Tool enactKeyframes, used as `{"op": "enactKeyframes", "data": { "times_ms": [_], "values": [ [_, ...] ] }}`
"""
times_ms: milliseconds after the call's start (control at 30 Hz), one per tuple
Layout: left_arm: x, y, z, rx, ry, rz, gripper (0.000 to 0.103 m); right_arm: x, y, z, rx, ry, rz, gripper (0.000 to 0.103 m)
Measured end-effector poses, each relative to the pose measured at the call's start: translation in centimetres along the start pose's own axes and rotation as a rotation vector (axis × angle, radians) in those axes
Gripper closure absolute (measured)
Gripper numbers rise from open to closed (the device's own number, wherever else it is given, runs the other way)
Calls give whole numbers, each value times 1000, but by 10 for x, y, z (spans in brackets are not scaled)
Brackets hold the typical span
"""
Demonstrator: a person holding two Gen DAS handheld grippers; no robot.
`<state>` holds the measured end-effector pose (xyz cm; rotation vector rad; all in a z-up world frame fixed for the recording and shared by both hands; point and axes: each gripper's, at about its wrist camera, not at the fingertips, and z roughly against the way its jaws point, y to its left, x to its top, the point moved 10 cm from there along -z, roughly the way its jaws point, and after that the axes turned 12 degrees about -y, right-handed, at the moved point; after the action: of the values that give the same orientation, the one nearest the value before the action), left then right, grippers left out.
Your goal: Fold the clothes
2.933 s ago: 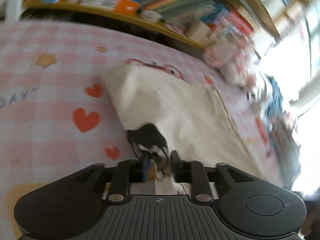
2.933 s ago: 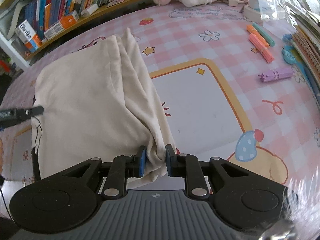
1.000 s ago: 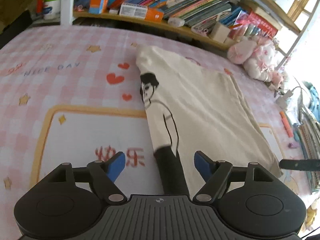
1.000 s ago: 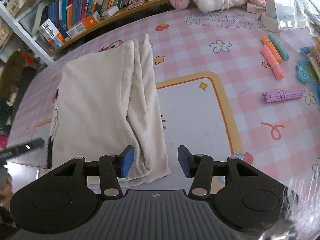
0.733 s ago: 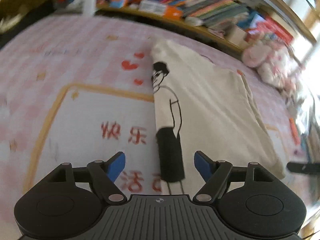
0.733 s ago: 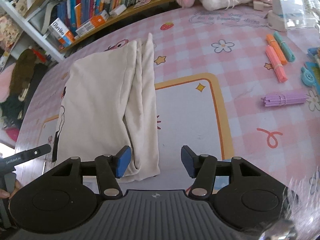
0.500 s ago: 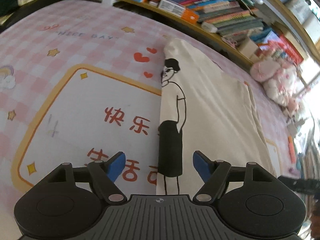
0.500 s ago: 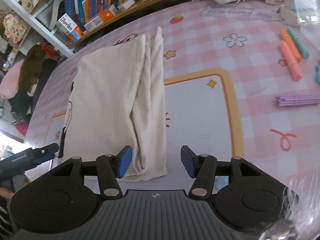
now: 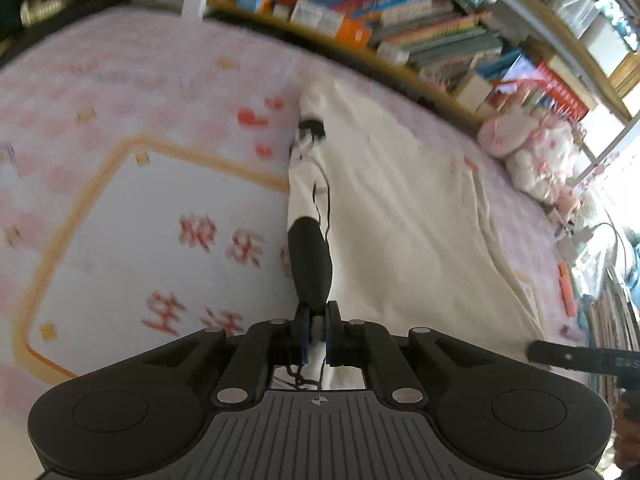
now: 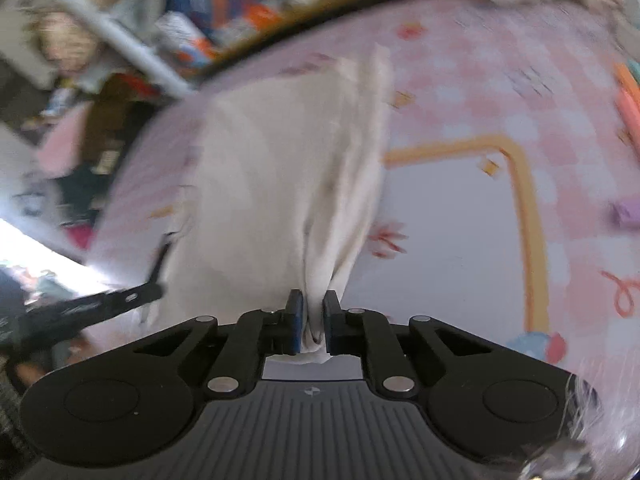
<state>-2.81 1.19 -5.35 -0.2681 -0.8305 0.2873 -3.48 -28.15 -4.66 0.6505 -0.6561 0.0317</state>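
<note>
A cream T-shirt (image 9: 400, 216) folded into a long strip lies on the pink checked mat (image 9: 120, 208), with a black-printed figure (image 9: 310, 264) along its left edge. My left gripper (image 9: 316, 312) is shut on the near left corner, right at the black print. In the right wrist view the T-shirt (image 10: 272, 184) bunches into folds at its near right corner. There my right gripper (image 10: 312, 304) has its jaws closing, pads pressing the cloth between them. Each view catches the other gripper as a dark bar at its edge.
A low bookshelf (image 9: 400, 12) packed with books runs along the far side of the mat. Pink plush toys (image 9: 532, 160) sit at the far right. Orange pens (image 10: 628, 96) and a purple bundle (image 10: 624, 214) lie right of the shirt.
Both grippers stood open over the shirt's near edge; now both have closed on its near corners. The cloth at the right corner is gathered up, and both views are blurred.
</note>
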Motion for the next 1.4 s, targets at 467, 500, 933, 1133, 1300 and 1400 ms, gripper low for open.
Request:
{"op": "enactKeyframes", "data": {
  "times_ms": [467, 500, 933, 1133, 1300, 1400],
  "values": [
    [-4, 12, 12, 62, 2, -126, 86, -19, -24, -4, -72, 82, -95, 70],
    [-1, 9, 17, 51, -15, -135, 86, -20, -25, -4, -74, 85, -98, 70],
    [-28, -50, 36, -35, -107, -485, 51, -26, -9, -20, -94, 108, 36, 83],
    [-38, -68, 42, 2, -206, -647, 10, -8, 12, -9, -20, 52, 16, 89],
    [-52, -82, 41, -29, -218, -746, 10, 24, 38, 3, 61, -35, -32, 91],
    [-61, -88, 36, -27, -226, -812, 10, 40, 50, 7, 95, -70, -56, 91]
  ]
}}
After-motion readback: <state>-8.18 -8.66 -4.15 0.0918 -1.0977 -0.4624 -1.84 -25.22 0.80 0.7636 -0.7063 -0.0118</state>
